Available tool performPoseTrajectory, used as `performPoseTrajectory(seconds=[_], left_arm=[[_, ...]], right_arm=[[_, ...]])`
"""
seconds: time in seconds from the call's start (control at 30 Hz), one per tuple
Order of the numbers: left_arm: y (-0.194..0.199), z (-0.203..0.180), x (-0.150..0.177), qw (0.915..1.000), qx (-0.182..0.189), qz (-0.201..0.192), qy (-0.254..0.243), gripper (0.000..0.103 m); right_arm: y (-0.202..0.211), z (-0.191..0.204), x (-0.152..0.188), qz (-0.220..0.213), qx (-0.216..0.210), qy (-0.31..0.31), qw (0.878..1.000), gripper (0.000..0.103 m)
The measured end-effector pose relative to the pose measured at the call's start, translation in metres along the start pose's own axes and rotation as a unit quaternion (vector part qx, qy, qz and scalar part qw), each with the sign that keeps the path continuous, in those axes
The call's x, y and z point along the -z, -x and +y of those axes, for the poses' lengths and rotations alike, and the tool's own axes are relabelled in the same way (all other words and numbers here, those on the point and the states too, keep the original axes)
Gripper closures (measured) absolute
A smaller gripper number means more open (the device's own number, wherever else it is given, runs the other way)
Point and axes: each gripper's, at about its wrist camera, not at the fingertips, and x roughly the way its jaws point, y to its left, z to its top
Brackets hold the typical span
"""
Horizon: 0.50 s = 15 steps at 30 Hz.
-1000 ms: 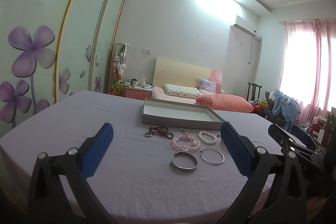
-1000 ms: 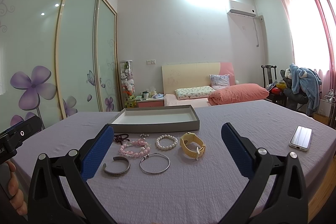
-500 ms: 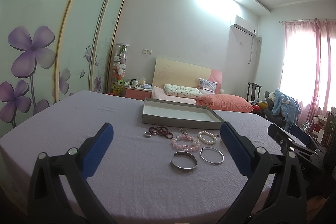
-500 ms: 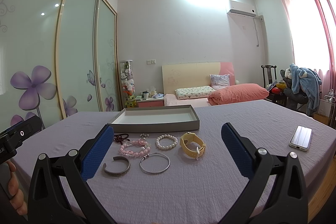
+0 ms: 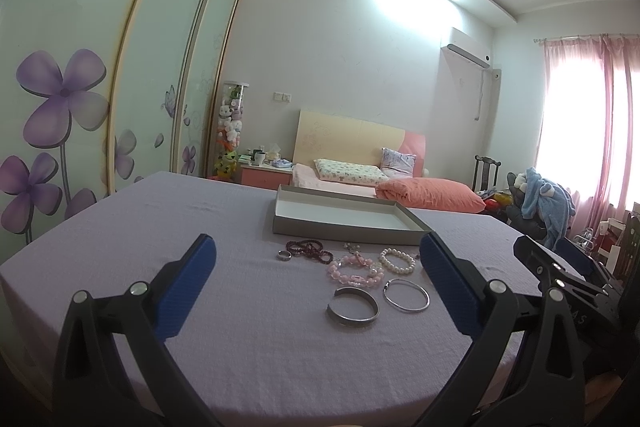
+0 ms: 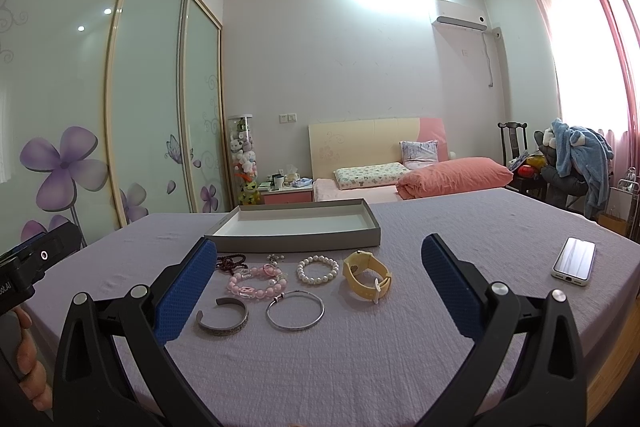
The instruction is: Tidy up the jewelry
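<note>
We are just starting. Both our claws, left gripper (image 5: 316,281) and right gripper (image 6: 318,281), are wide open and hold nothing. Next we reach a bracelet (image 6: 295,310), mid-frame, for the tray (image 6: 296,235).

You've got five bracelets (image 6: 318,269), one ring (image 5: 284,255), one yellow watch (image 6: 366,275), one tray (image 6: 296,238), one phone (image 6: 573,261).
</note>
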Motion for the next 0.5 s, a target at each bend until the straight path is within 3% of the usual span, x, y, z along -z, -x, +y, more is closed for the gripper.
performPoseTrajectory(seconds=[0.5], left_arm=[[0.0004, -0.0004, 0.0005, 1.0000, 0.000, 0.000, 0.001, 0.004]], right_arm=[[-0.0007, 0.0015, 0.0025, 0.000, 0.000, 0.001, 1.000, 0.002]])
